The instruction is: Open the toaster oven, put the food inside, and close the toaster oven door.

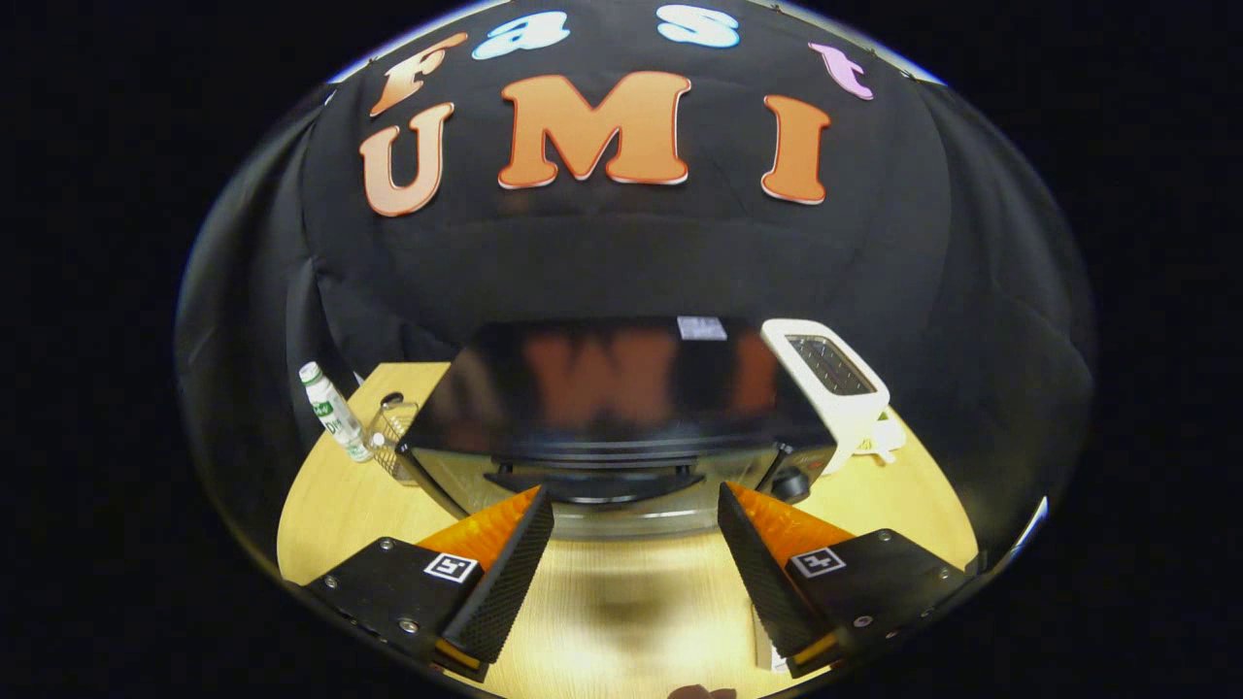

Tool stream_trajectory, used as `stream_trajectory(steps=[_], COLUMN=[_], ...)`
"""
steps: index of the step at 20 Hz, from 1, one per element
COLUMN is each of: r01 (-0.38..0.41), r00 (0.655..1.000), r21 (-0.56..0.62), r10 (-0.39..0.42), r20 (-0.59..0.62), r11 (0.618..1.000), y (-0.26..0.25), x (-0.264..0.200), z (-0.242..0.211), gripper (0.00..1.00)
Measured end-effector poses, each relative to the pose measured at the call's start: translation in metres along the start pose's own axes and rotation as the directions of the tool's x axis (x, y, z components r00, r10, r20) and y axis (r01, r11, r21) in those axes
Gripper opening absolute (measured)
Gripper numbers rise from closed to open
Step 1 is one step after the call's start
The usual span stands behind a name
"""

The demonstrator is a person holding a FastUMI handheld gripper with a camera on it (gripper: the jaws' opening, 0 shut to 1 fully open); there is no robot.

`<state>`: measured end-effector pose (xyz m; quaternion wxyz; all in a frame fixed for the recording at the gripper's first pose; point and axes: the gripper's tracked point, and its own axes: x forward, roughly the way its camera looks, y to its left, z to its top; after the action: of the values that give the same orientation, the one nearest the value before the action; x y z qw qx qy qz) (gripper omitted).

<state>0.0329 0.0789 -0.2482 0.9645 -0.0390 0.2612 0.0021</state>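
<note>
I'm looking straight down the gripper (636,505) at the toaster oven (612,417), which sits on the wooden tabletop (621,592) just ahead of the fingertips. Its long axis runs crosswise, side to side, and its front faces me. The glossy dark top fills most of what I see of it. Below that is the front, with a handle bar (594,482) across it and a round knob (791,482) at its right end. The door looks closed, though from this high angle the front is squashed and I can't make out the glass or anything behind it.

The jaws are released, spread wide with nothing between them but bare tabletop. Their tips hover near the oven's lower front edge, apart from it as far as I can tell.

Beside the oven's left end stands a small white bottle (333,412) with a green label, tilted, and a clear wire basket (393,439) partly tucked behind the oven's corner. At its right end a white pop-up toaster (833,383) leans outward, its base hidden by the oven.
</note>
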Motion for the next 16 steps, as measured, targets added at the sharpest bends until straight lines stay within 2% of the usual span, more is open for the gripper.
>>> stream_trajectory(steps=[4,8,13,14,16], r01=[-0.017,-0.022,-0.017,-0.014,-0.016], r00=[0.994,0.972,0.945,0.941,0.935], r21=[0.041,0.026,0.025,0.029,0.036], r10=[0.013,0.015,0.008,0.003,0.002], r20=[0.109,0.233,0.327,0.339,0.354], r11=[0.999,0.999,1.0,0.999,0.999], y=[-0.004,-0.009,-0.022,-0.03,-0.037], x=[-0.023,-0.051,-0.082,-0.099,-0.105], z=[0.062,0.121,0.165,0.178,0.181], gripper=[1.0,1.0,1.0,1.0,1.0])
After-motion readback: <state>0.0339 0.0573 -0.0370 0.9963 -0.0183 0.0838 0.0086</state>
